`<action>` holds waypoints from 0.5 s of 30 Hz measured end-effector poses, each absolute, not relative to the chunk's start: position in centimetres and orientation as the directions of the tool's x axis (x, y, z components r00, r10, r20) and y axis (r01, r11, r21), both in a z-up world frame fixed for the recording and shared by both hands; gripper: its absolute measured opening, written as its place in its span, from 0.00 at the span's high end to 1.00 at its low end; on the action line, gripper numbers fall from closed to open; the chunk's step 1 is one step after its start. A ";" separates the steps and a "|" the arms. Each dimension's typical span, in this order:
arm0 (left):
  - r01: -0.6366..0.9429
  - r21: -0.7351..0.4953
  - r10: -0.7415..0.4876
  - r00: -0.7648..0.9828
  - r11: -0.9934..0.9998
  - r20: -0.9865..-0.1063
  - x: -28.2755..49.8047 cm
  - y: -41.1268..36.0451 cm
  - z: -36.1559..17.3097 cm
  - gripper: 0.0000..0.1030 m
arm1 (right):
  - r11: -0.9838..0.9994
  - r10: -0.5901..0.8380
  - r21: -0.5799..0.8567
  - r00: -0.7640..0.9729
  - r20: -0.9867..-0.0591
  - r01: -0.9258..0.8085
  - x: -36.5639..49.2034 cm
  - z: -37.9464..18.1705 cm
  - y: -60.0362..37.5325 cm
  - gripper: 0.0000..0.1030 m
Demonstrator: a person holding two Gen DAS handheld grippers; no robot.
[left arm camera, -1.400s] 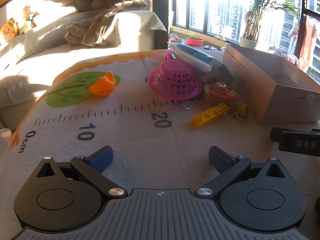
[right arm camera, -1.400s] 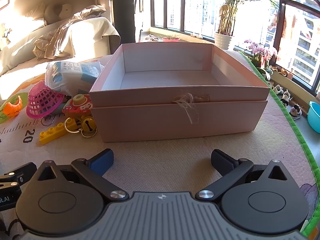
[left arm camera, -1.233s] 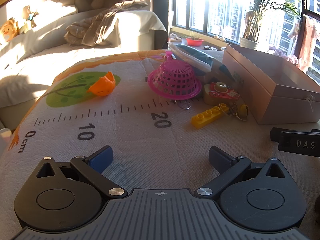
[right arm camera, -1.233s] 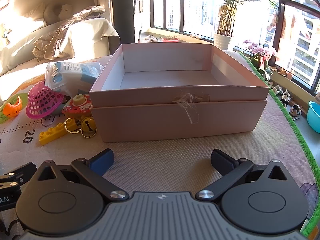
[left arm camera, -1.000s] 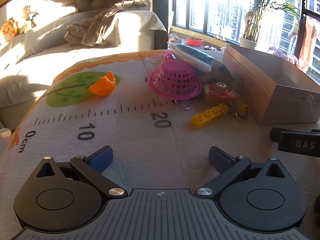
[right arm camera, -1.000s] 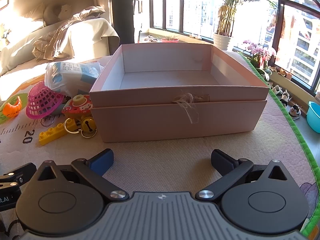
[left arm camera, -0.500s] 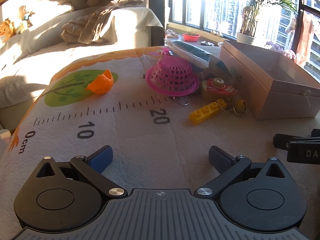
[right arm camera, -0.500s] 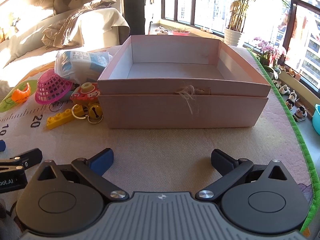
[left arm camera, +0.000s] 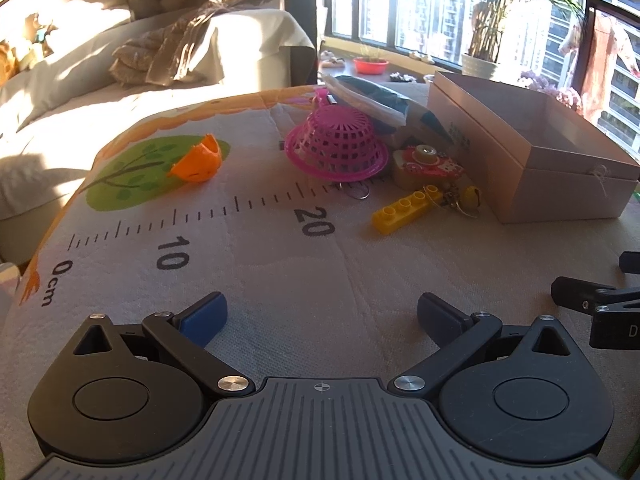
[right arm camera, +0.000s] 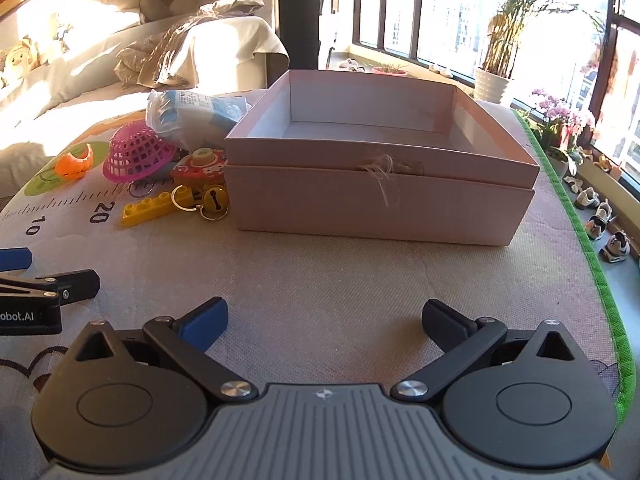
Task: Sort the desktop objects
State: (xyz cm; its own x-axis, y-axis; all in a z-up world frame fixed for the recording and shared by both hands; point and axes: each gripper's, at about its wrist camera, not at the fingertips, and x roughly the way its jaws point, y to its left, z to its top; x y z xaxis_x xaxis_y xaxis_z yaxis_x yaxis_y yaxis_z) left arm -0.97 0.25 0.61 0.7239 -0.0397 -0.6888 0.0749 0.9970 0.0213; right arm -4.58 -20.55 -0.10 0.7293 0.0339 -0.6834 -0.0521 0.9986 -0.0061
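An open pink box (right arm camera: 384, 168) stands on the mat, empty inside; it also shows at the right of the left wrist view (left arm camera: 532, 148). Left of it lie a yellow brick (left arm camera: 406, 207) (right arm camera: 150, 208), a gold bell on a key ring (right arm camera: 214, 200) (left arm camera: 470, 198), a red toy camera (left arm camera: 426, 164) (right arm camera: 200, 168), an upturned pink basket (left arm camera: 338, 142) (right arm camera: 138, 152), a blue-white packet (right arm camera: 192, 114) and an orange toy piece (left arm camera: 198, 160) (right arm camera: 74, 164). My left gripper (left arm camera: 322, 316) is open and empty, well short of the toys. My right gripper (right arm camera: 324, 320) is open and empty in front of the box.
The mat carries a printed ruler (left arm camera: 180, 236) and a green edge (right arm camera: 592, 248) on the right. A sofa with a blanket (left arm camera: 192, 48) stands behind. Shoes (right arm camera: 612, 240) lie on the floor at the right, by the windows and plants.
Both grippers have risen and drawn back a little, so the box and toys look smaller and farther. Each gripper's side now shows more in the other's view. Jaws stay open.
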 end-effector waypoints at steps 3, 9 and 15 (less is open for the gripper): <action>0.125 0.055 -0.057 0.741 0.991 -0.669 -1.4 0.1 1.4 0.00 | 0.994 0.060 -0.027 0.748 -0.661 -0.103 -5.3 0.9 -20.8 0.00; 0.152 0.078 -0.074 0.790 0.985 -0.608 0.1 0.8 4.0 0.00 | 0.983 0.116 -0.055 0.823 -0.556 -0.175 -3.6 6.9 -20.6 0.00; 0.188 0.076 -0.106 0.794 0.979 -0.598 2.7 1.3 4.8 0.00 | 0.946 0.287 0.042 0.769 -0.571 -0.322 5.0 11.3 -15.9 0.00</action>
State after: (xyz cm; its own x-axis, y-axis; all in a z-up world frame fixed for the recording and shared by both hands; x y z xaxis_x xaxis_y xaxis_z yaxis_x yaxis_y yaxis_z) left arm 2.74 1.33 4.76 0.7944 -0.1059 -0.5981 0.1879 0.9792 0.0762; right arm 5.01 -15.92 11.32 0.7692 0.2867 -0.5711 -0.3216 0.9460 0.0416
